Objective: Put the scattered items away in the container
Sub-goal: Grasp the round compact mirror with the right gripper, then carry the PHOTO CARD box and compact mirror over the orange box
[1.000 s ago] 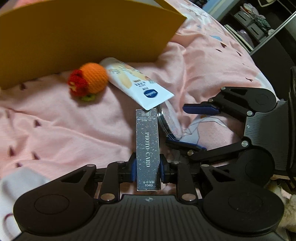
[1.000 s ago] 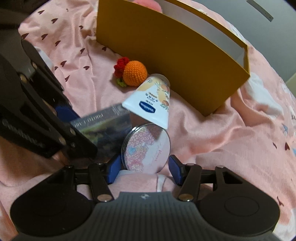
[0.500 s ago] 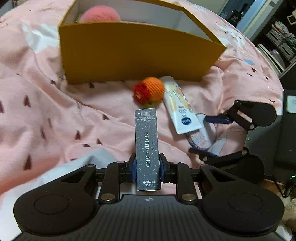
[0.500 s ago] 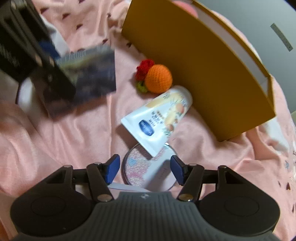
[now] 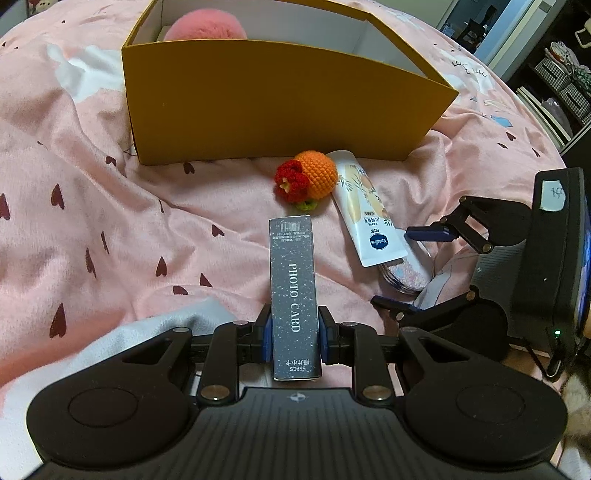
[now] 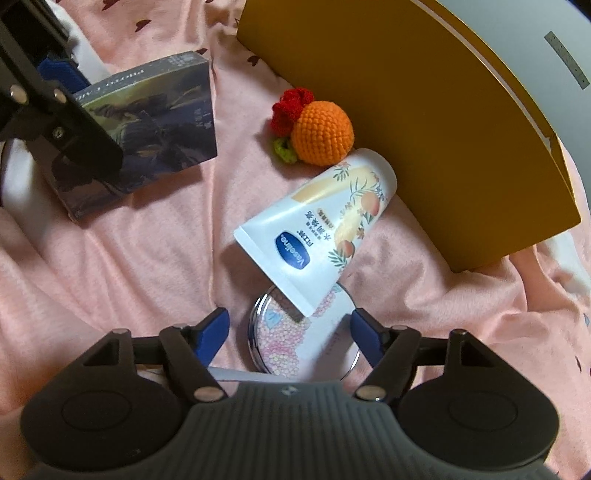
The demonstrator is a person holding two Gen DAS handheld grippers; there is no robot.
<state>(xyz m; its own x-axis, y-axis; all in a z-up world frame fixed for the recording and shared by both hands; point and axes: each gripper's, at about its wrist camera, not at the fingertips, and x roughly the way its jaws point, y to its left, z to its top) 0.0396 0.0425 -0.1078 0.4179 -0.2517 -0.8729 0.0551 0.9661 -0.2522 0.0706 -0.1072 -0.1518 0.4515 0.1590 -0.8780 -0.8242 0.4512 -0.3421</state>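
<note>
My left hand-held gripper [image 5: 293, 338] is clamped on the card box [image 5: 293, 291], held above the pink bedspread [image 5: 110, 229] in front of the yellow box [image 5: 277, 110]. Only the left view looks into that box, where a pink puff [image 5: 205, 31] sits. My right hand-held gripper [image 6: 288, 326] has just been opening; its jaws stand wide either side of the compact [image 6: 306, 339], not pressing it. The right view shows the tube [image 6: 325, 221] overlapping the compact's top, and the crochet orange [image 6: 319, 133] touching the tube
</note>
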